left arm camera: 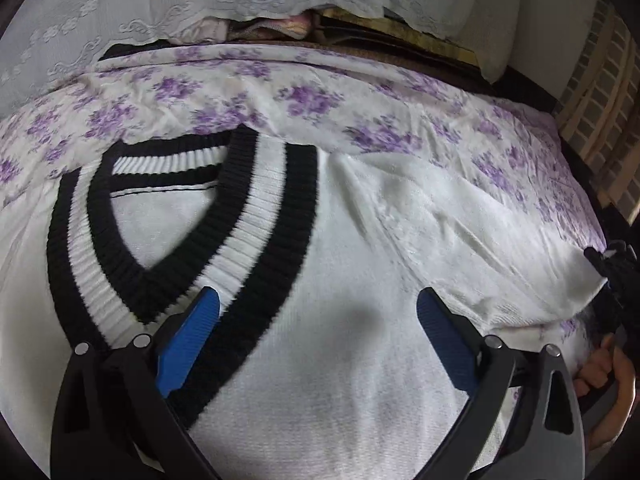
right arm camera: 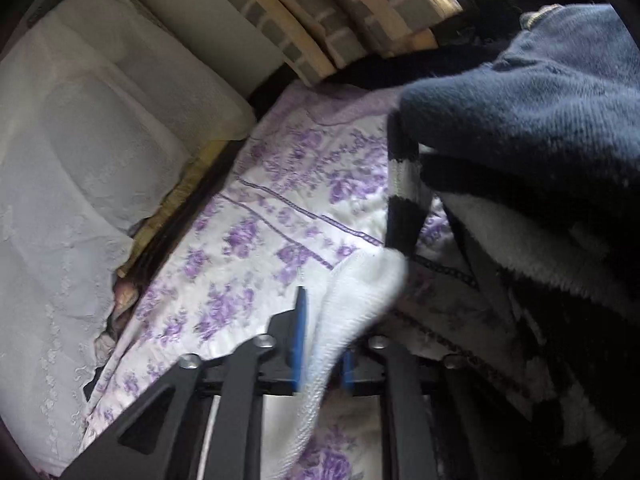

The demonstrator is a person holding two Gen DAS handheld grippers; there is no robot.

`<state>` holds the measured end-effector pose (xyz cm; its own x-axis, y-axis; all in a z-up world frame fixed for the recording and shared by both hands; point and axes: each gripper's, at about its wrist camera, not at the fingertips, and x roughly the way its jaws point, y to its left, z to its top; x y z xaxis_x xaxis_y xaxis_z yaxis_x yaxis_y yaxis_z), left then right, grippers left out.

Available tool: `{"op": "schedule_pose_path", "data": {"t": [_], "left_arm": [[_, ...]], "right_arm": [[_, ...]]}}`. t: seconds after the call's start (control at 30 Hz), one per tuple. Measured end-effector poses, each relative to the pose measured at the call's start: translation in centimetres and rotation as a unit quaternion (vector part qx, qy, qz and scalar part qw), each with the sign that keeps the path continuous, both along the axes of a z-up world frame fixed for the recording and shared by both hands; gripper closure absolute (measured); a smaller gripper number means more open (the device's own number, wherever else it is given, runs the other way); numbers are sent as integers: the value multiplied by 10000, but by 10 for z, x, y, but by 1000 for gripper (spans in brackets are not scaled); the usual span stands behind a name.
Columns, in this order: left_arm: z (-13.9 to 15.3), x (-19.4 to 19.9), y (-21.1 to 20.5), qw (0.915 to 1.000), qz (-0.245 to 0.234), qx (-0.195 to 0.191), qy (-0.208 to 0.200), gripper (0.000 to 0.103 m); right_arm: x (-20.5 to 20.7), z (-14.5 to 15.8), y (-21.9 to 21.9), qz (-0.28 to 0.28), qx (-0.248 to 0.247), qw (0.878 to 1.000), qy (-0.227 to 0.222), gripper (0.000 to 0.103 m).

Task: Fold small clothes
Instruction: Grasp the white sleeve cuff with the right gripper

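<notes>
A small white knit sweater (left arm camera: 340, 360) with a black-and-white striped V-neck (left arm camera: 256, 216) lies flat on a purple-flowered sheet (left arm camera: 304, 96). My left gripper (left arm camera: 318, 320) is open just above the sweater's chest, its left blue pad (left arm camera: 188, 344) over the collar's point. My right gripper (right arm camera: 322, 344) is shut on the sweater's white sleeve (right arm camera: 352, 312), lifting it off the sheet (right arm camera: 248, 248); the sleeve's striped cuff (right arm camera: 404, 200) hangs beyond. The right gripper also shows at the left wrist view's right edge (left arm camera: 612, 280).
White lace-covered pillows (left arm camera: 120, 20) lie along the bed's far side, also in the right wrist view (right arm camera: 80, 160). A dark blue fleece garment (right arm camera: 540, 100) and other dark clothes pile at the right. A brick-patterned wall with wooden slats (right arm camera: 320, 12) stands behind.
</notes>
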<state>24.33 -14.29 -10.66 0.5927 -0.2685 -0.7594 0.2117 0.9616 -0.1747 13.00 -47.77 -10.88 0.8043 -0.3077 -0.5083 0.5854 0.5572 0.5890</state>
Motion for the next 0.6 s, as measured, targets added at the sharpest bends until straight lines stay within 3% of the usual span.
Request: {"op": "schedule_pose_path", "data": {"t": [0.1, 0.13, 0.17, 0.23, 0.27, 0.37, 0.43, 0.5, 0.6], "left_arm": [[-2, 4, 4, 9999, 15, -103, 93, 7], [-3, 4, 2, 9999, 12, -28, 96, 7], [-4, 5, -2, 9999, 0, 119, 94, 7], [-6, 4, -8, 9993, -25, 355, 64, 6], [-6, 3, -9, 9992, -33, 402, 56, 6], [-4, 4, -4, 9997, -25, 253, 57, 6], [-2, 3, 0, 9999, -4, 131, 43, 7], [1, 3, 4, 9998, 38, 175, 91, 22], [9, 5, 19, 9996, -41, 115, 270, 37]], "right_arm": [[2, -5, -1, 19, 148, 9997, 198, 90], [5, -8, -3, -90, 198, 9989, 412, 86], [10, -12, -6, -119, 307, 9978, 567, 67], [11, -12, -7, -83, 366, 9981, 482, 65], [10, -11, -8, -90, 377, 9983, 431, 66], [10, -10, -7, 4, 294, 9992, 282, 97], [9, -8, -6, 49, 214, 9996, 180, 97], [7, -6, -5, 108, 231, 9997, 49, 97], [3, 1, 0, 328, 121, 9991, -257, 97]]}}
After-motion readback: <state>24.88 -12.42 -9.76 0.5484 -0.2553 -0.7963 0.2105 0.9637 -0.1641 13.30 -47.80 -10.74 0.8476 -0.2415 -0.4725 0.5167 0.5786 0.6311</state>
